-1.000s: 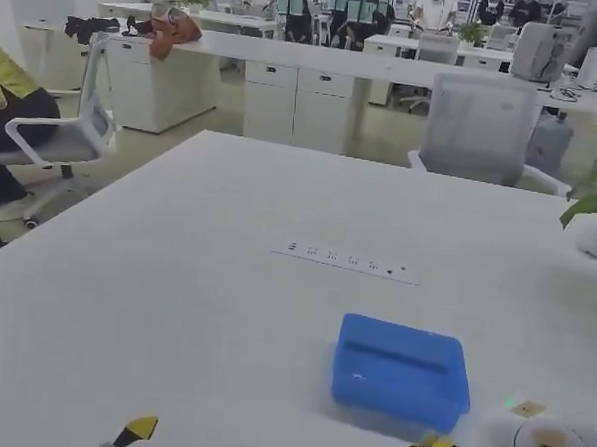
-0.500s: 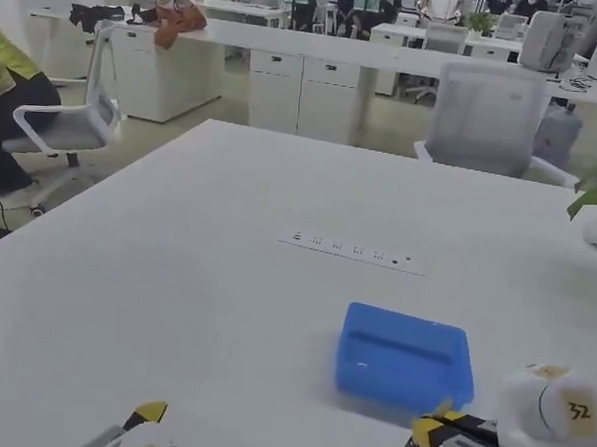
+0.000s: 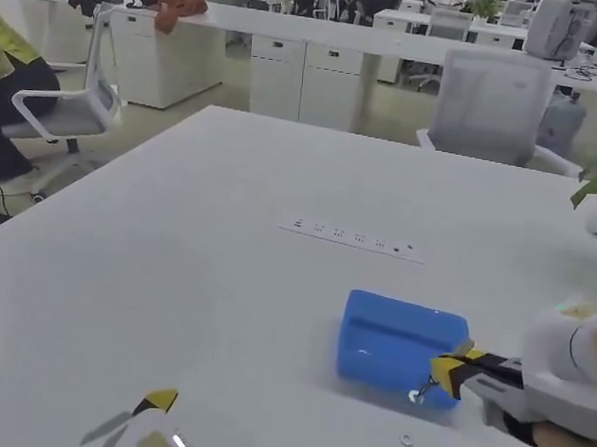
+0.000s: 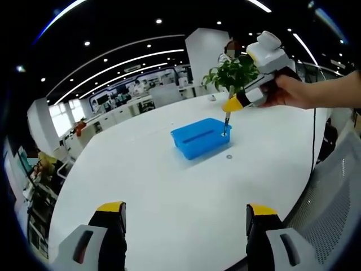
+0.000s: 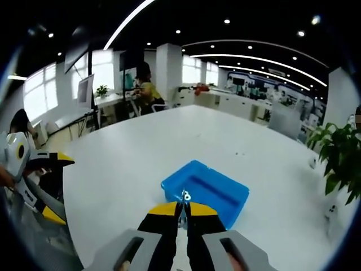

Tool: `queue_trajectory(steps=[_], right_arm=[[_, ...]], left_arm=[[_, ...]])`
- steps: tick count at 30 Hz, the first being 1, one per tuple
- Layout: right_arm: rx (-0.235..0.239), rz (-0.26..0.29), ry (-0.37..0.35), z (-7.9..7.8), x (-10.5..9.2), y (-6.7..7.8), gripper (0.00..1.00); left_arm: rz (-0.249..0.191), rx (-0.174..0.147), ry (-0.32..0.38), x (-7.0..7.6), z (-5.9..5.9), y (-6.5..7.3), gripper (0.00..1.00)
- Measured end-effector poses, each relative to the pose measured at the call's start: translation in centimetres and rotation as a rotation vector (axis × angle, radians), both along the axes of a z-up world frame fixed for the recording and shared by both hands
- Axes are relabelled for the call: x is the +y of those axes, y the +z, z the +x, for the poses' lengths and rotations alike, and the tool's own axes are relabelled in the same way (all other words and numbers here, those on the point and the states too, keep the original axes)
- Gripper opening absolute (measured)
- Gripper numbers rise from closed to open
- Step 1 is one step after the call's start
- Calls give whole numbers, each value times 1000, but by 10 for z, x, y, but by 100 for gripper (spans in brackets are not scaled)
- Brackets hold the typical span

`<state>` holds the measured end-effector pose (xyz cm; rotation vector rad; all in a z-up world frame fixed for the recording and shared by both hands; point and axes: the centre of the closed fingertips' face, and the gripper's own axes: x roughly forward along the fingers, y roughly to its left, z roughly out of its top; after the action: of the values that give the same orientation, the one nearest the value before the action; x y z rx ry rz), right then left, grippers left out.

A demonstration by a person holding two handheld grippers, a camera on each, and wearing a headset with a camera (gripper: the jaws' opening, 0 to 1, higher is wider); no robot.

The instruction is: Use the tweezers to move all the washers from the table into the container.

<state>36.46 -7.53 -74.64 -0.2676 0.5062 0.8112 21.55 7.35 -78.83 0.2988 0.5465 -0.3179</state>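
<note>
Right gripper (image 3: 449,370), jaws clamped on the tweezers (image 3: 425,388), has risen from the head view's bottom edge over the last second to the near wall of the blue container (image 3: 373,333). A pinched washer (image 5: 185,196) sits at the tweezer tips just over the rim, so release looks to be next. A loose washer (image 3: 405,440) lies on the table (image 3: 175,277) just before the container, so work remains; left gripper (image 4: 186,209) waits low, jaws spread wide, empty.

Right tool (image 3: 449,370) and left tool (image 4: 186,208) — white bodies, grey jaws, yellow-and-black tips.
</note>
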Motion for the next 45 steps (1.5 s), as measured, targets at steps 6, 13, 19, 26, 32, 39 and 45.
queue_trajectory(steps=[6,13,19,26,32,39,45], right_arm=[[-30,14,-6,15,5,10,1],[-55,27,-2,33,18,16,1],[-54,12,5,46,27,6,1],[-26,-20,13,54,34,-15,1],[2,-38,26,59,40,-30,1],[25,-59,35,65,44,-46,1],[47,-67,34,66,43,-56,1]], left_arm=[[7,4,-3,0,-1,0,90],[11,10,2,1,-1,-2,89],[16,17,1,1,-1,-4,89],[18,33,17,4,0,-7,89],[22,42,12,4,-1,-9,89],[20,51,13,4,-1,-10,88],[14,52,19,4,0,-10,88]])
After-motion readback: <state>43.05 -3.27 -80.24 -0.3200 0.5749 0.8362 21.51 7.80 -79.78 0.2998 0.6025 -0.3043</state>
